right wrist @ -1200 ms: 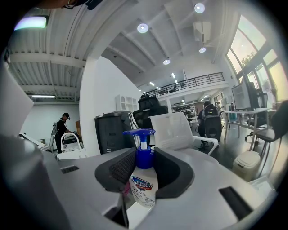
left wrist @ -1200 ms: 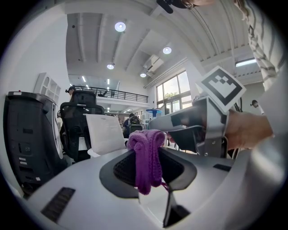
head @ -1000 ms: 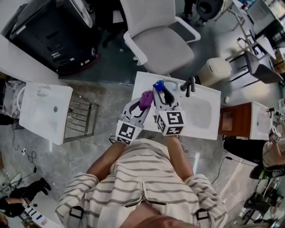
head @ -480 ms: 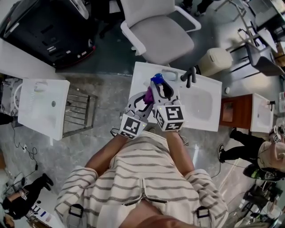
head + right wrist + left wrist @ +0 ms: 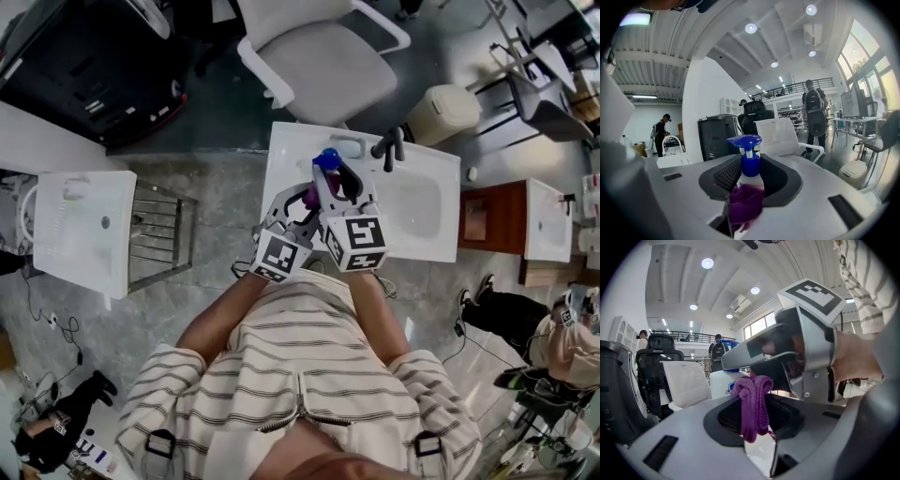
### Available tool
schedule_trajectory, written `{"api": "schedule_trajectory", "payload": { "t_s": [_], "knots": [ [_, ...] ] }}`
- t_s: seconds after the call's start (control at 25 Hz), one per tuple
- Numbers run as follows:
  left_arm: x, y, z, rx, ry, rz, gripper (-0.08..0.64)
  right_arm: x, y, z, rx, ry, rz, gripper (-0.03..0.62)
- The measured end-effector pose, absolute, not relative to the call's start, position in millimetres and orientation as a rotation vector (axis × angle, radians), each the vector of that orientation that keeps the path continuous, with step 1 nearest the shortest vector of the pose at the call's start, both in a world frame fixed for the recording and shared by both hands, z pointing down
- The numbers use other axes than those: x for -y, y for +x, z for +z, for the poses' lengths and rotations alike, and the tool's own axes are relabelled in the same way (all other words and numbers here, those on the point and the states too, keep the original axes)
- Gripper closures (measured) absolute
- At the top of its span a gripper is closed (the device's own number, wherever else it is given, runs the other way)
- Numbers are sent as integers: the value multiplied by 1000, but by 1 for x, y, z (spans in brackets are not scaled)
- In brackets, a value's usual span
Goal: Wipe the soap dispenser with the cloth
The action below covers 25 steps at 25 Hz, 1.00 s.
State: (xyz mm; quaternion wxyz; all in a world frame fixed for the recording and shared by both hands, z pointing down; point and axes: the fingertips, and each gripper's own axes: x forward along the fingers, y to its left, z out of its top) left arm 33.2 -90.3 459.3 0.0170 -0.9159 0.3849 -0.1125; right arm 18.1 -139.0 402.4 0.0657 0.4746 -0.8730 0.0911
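The soap dispenser (image 5: pixel 327 158), a white bottle with a blue pump (image 5: pixel 748 157), stands upright between the jaws of my right gripper (image 5: pixel 333 180), which is shut on its body over the white basin counter (image 5: pixel 291 150). My left gripper (image 5: pixel 298 202) is shut on a bunched purple cloth (image 5: pixel 753 403). The cloth (image 5: pixel 310 195) lies against the bottle's left side, low on the body, and the cloth (image 5: pixel 745 206) hides the bottle's lower part in the right gripper view. In the left gripper view the bottle (image 5: pixel 723 382) shows just behind the cloth, with the right gripper (image 5: pixel 797 357) beside it.
A black faucet (image 5: pixel 389 146) stands at the counter's back edge, with the sink bowl (image 5: pixel 412 208) to the right. A white office chair (image 5: pixel 319 56) and a beige bin (image 5: pixel 448 111) stand beyond. A second white basin (image 5: pixel 84 225) and a metal rack (image 5: pixel 159 246) are at the left.
My left gripper has shifted the cloth a little along the dispenser's side and rolled slightly. The right gripper and the bottle have stayed put.
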Motion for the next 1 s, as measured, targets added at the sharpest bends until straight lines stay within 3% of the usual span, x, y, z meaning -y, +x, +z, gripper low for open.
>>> {"api": "schedule_trajectory", "payload": {
  "t_s": [1.0],
  "knots": [
    [89,47,489,-1136,-2897,-456,445,130,48,389,2615,1534,292,460]
  ]
}}
